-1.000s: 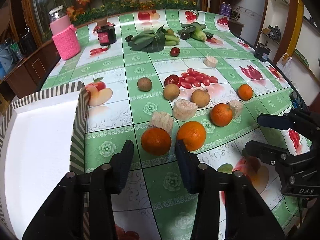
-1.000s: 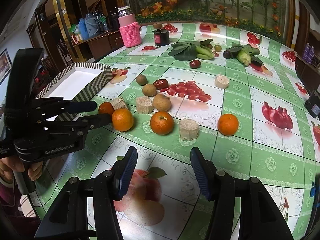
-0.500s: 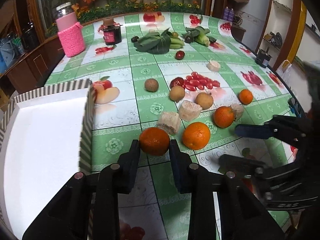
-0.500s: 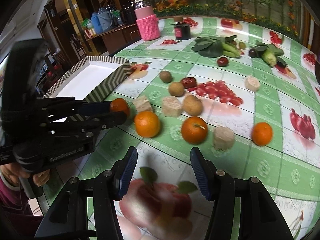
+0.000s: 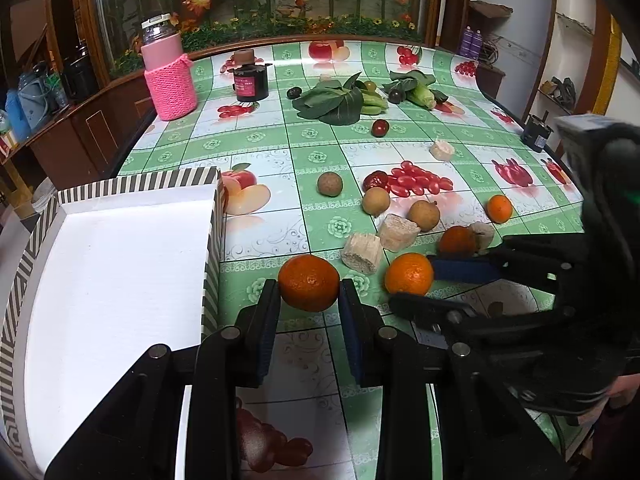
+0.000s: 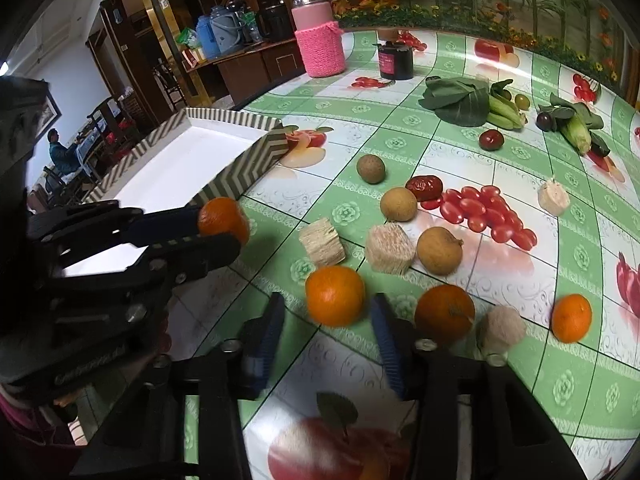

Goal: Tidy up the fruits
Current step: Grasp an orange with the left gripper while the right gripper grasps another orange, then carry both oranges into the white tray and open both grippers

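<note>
no fruit lies in the box yet; left hand-held gripper clamps one orange, right hand-held gripper gapes around another orange.

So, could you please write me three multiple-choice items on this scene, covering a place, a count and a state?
1. The striped box lies on which side of the left tongs? A left; B right; C far behind.
2. How many oranges are visible? A two; B four; C six.
3. The left tongs are: A open, empty; B shut on an orange; C shut on a leaf.
Answers: 1 A, the box fills the left wrist view's left side; 2 B, the right wrist view shows four; 3 B, both fingers touch the fruit.
</note>
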`<state>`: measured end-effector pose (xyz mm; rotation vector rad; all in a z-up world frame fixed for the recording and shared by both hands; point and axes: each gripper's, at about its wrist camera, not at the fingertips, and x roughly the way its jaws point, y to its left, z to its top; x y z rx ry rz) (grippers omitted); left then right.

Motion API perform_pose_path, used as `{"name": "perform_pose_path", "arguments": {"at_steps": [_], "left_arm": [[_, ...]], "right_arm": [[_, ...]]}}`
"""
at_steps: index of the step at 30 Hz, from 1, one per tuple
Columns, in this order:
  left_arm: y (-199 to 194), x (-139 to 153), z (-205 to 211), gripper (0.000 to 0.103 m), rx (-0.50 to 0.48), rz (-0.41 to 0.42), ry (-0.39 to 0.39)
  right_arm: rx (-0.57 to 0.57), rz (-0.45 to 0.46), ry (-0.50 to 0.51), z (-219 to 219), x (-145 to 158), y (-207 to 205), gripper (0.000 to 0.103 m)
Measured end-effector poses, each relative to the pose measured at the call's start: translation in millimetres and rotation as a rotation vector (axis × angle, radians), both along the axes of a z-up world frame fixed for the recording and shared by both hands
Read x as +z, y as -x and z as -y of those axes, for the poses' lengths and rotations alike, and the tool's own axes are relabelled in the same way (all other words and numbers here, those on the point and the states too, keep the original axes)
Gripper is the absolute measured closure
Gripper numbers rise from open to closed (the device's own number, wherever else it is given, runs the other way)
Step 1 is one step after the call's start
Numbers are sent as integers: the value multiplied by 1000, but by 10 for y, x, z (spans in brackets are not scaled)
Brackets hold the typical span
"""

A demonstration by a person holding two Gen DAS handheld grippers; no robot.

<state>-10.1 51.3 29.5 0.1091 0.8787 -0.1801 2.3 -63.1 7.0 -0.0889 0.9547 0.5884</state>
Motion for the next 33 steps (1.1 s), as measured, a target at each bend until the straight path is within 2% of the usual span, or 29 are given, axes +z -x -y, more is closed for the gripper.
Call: {"name": "perform_pose_path", "arguments": {"at_steps": [8, 17, 26, 33], "left_arm": [[12, 1, 5, 76, 14, -4, -6], [30, 98, -84, 76, 47, 6, -14], [-51, 257, -426, 76, 107, 9, -43], [-276, 220, -903, 76, 214, -31, -27]], "right_arm": [[-14, 1, -12, 17, -23, 14, 71], [11, 29, -35, -1, 267, 103, 71], [99, 66, -31, -366, 530, 104, 71], [153, 84, -27, -802, 581, -36, 71]]}}
